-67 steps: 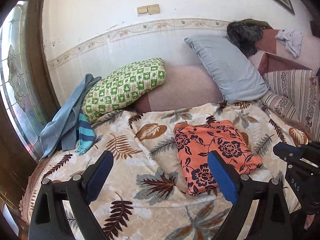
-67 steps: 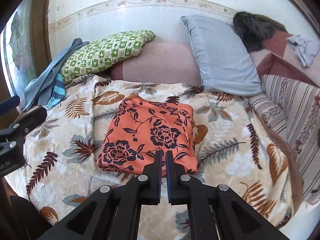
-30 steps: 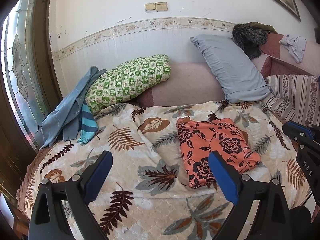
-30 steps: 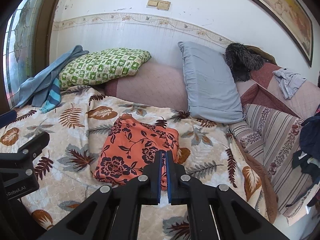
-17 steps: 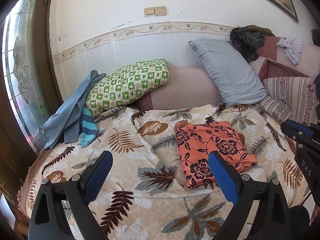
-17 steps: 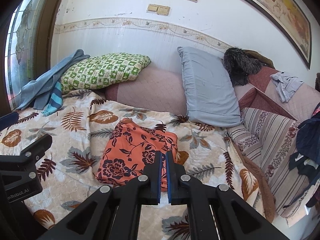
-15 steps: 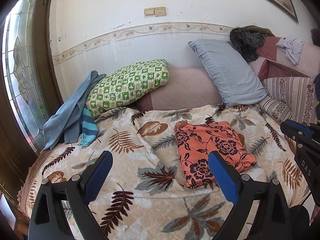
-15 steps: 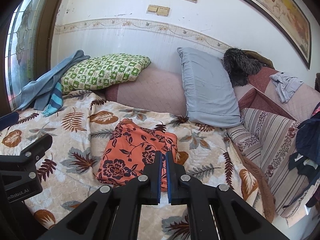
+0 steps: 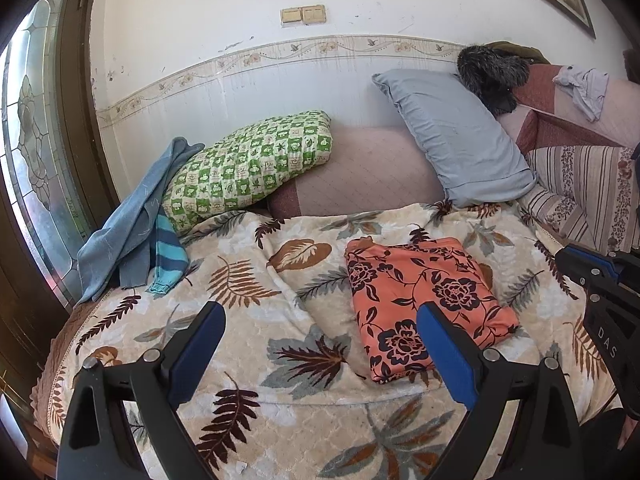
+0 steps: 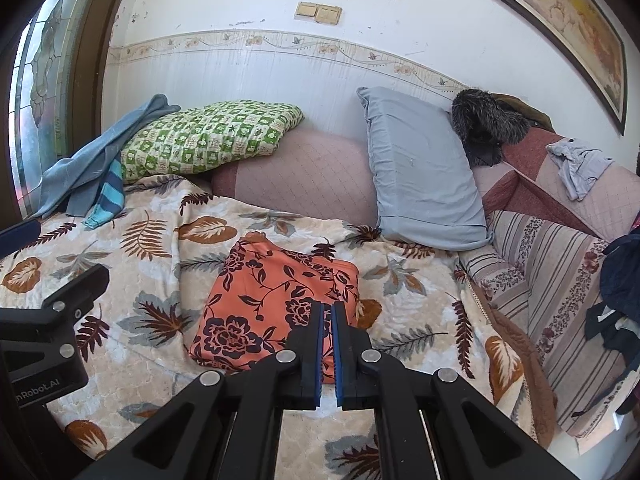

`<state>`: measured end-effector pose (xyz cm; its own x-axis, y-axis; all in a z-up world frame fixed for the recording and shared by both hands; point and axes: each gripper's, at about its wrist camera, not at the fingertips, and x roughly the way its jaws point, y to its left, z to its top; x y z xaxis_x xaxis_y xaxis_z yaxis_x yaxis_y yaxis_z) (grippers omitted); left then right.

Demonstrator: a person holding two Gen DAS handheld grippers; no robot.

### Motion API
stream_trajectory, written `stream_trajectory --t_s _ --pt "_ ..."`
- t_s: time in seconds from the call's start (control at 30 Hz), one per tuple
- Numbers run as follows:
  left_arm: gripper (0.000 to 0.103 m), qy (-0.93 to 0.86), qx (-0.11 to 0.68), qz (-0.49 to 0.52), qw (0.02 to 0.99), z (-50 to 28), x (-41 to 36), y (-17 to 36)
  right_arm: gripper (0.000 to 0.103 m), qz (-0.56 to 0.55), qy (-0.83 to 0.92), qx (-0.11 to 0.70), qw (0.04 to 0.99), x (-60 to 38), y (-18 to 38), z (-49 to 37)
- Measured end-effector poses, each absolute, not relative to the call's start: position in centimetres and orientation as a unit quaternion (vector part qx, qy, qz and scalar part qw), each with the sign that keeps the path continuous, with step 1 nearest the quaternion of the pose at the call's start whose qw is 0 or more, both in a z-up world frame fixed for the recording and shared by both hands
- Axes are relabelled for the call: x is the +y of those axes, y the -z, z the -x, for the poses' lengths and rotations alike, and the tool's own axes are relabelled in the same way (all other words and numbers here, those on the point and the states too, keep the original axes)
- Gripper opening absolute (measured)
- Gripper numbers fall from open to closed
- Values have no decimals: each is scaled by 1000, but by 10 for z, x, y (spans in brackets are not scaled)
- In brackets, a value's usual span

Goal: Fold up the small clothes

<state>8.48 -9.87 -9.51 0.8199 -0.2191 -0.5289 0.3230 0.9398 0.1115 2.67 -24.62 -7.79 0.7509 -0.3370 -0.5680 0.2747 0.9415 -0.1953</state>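
Orange floral garment (image 10: pixel 276 304) lies folded on bed (image 9: pixel 280 360); my left claw (image 9: pixel 318 344) gapes empty, right claw (image 10: pixel 327 344) closed on nothing.

Folded garment (image 9: pixel 424 300) was orange with dark navy flowers. Bed cover (image 9: pixel 256 320) was cream with brown and grey leaves. One pillow (image 9: pixel 248 168) was green-and-white checked, the other pillow (image 9: pixel 456 140) plain grey-blue. Draped cloth (image 9: pixel 128 224) was dusty blue beside a teal-striped piece (image 9: pixel 168 256). Left tool (image 9: pixel 320 344) was black with blue pads (image 9: pixel 444 352).
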Motion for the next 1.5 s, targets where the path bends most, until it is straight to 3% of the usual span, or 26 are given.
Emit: stream_trajectory --t_s 0.43,0.73,1.5 --pt "96 105 353 -59 928 -208 -139 202 6 -129 134 374 909 -361 177 -140" --pt "96 113 366 -88 920 -233 -156 227 6 -196 100 496 840 -371 256 -191" --pt "96 127 361 -105 918 -233 -168 245 6 -204 83 478 850 -376 261 -187"
